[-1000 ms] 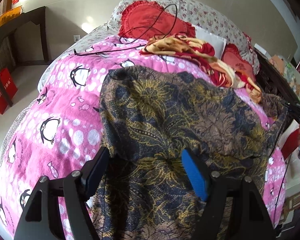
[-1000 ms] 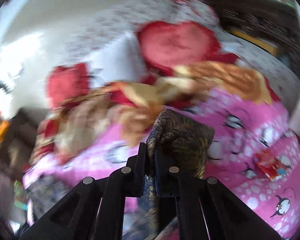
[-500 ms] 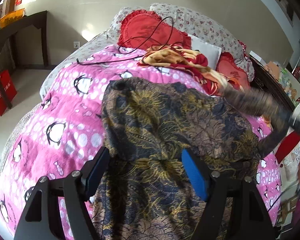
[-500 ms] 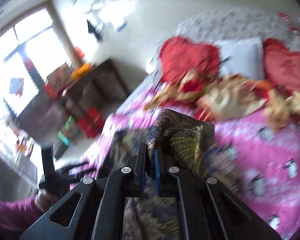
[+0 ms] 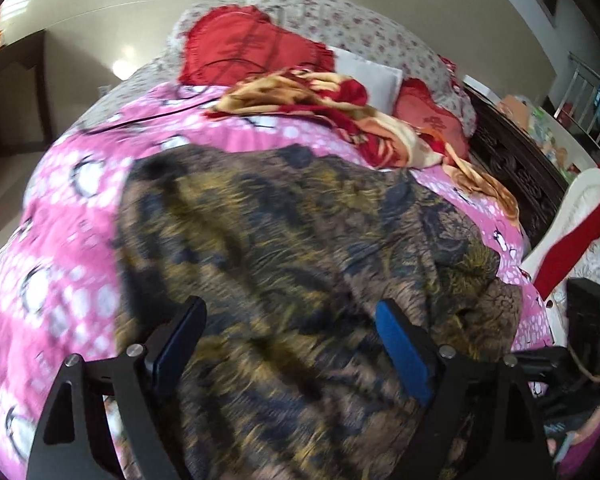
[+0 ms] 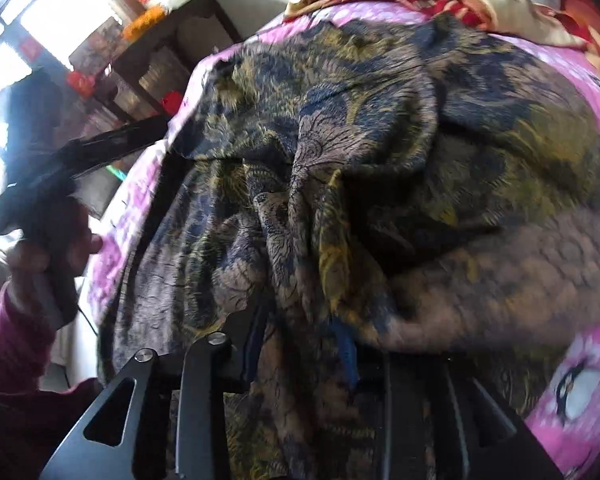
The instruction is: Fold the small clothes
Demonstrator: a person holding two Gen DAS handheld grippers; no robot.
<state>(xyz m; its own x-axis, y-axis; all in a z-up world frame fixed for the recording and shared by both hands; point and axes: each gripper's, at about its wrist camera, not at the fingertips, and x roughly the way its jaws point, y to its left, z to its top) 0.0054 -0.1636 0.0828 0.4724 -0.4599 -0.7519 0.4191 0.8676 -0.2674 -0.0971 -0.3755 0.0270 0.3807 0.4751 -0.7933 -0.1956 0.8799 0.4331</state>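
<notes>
A dark navy, gold and brown floral garment [image 5: 284,240] lies spread on the pink penguin blanket [image 5: 60,248]. My left gripper [image 5: 292,336] hovers over its near part. Its jaws are wide and opening, with cloth below them and nothing pinched. In the right wrist view the garment [image 6: 380,128] fills the frame, one side folded over into a bunched ridge. My right gripper [image 6: 302,348] is low over that fold. Its jaws are opening and a slack pleat of the cloth hangs between the parted fingers. A hand [image 6: 40,256] in a magenta sleeve grips the other tool at the left edge.
A crumpled red and gold blanket [image 5: 340,108], red heart cushions [image 5: 244,48] and a floral pillow [image 5: 360,28] lie at the head of the bed. A dark wooden table [image 6: 168,52] stands beside the bed. Dark carved furniture [image 5: 516,160] and a white and red object [image 5: 568,220] sit along the other side.
My right gripper swung across and down with the garment's corner, laying that side over the rest, and its jaws have parted. My left gripper shifted slightly and opened wider.
</notes>
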